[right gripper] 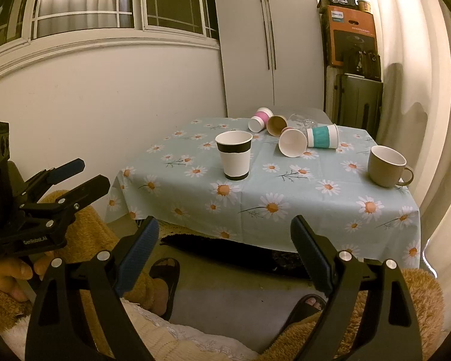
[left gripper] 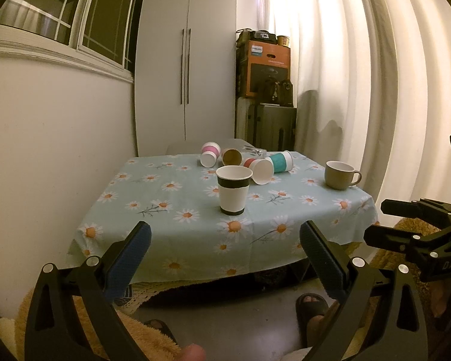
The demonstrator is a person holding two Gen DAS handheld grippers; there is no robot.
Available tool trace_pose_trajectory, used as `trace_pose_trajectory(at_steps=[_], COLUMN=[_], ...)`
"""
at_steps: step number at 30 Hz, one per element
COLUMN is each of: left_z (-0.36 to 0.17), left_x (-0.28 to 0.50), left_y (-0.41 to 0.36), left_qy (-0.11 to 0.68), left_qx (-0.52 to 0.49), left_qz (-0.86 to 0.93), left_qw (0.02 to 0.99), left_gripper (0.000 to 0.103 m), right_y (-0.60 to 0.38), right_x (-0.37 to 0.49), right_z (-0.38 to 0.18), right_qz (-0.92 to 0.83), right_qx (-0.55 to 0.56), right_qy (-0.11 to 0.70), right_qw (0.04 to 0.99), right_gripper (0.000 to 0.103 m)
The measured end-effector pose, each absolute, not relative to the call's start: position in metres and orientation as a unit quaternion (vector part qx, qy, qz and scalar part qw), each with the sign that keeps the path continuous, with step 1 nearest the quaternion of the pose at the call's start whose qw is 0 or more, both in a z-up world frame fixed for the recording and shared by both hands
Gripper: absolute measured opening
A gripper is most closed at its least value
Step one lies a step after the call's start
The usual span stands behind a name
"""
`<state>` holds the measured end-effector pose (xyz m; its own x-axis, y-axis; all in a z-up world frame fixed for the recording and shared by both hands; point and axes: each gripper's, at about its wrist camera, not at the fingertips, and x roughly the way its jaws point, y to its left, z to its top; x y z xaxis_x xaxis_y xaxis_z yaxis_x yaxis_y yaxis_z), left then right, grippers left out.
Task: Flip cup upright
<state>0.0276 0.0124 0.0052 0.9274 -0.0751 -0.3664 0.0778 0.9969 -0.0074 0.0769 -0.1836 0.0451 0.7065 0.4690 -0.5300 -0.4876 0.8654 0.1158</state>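
A white paper cup with black bands (left gripper: 234, 189) (right gripper: 234, 154) stands upright mid-table. Behind it several paper cups lie on their sides: a pink-banded one (left gripper: 209, 154) (right gripper: 259, 119), a brown one (left gripper: 231, 157) (right gripper: 276, 125), a red-banded one (left gripper: 258, 170) (right gripper: 292, 142) and a teal-banded one (left gripper: 281, 161) (right gripper: 322, 137). A beige mug (left gripper: 339, 175) (right gripper: 387, 166) stands upright at the right. My left gripper (left gripper: 225, 236) (right gripper: 88, 173) is open and empty, held before the table's front edge. My right gripper (right gripper: 225, 230) (left gripper: 375, 219) is open and empty beside it.
The table wears a light blue daisy cloth (left gripper: 177, 210) (right gripper: 300, 198). A clear glass (right gripper: 302, 120) lies among the back cups. A white cupboard (left gripper: 186, 60), stacked boxes (left gripper: 267, 69) and a curtain (left gripper: 375, 75) stand behind. The person's sandalled feet (right gripper: 165, 282) are on the floor below.
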Motion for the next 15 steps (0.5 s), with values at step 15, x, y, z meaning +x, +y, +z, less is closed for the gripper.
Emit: trace_pose_trajectory(at_steps=[15], left_z=[0.0017], left_x=[0.0261], left_y=[0.0062], left_qy=[0.189], left_qx=[0.013], left_qz=[-0.043], left_qw=[0.981], left_gripper=[0.097], right_y=[-0.1833], right_x=[0.0774], right_z=[0.0444], right_qz=[0.258], right_qx=[-0.015], right_qy=[0.283], right_qw=[0.924], right_gripper=[0.088])
